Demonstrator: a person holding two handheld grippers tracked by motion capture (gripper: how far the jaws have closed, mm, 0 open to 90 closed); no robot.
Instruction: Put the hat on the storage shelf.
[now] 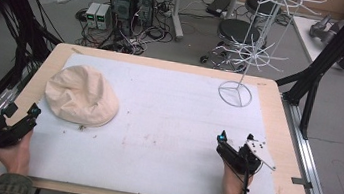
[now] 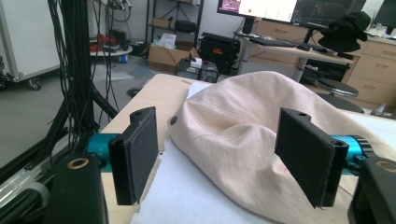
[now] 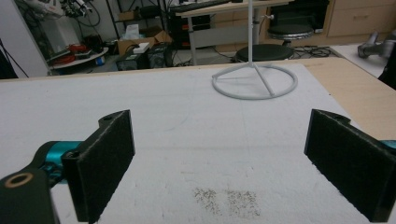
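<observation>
A crumpled cream cloth hat point(image 1: 81, 94) lies on the white mat point(image 1: 166, 126) at the left of the table. My left gripper point(image 1: 32, 111) rests near the table's front left corner, open, just short of the hat's near edge. In the left gripper view the hat point(image 2: 243, 121) lies ahead, between and beyond the open jaws of the left gripper point(image 2: 224, 158), apart from them. My right gripper point(image 1: 235, 139) sits at the front right, open and holding nothing. A white wire rack point(image 1: 262, 43) stands on its ring base point(image 1: 235, 93) at the back right; in the right gripper view the base point(image 3: 254, 81) lies ahead of the right gripper point(image 3: 219, 158).
The wooden table edge point(image 1: 285, 142) borders the mat. Black frame posts point(image 1: 312, 85) flank the table on both sides. Computers and cables point(image 1: 131, 6) sit on the floor behind it, along with a black stool point(image 1: 239, 32). A few dark specks point(image 3: 226, 198) mark the mat.
</observation>
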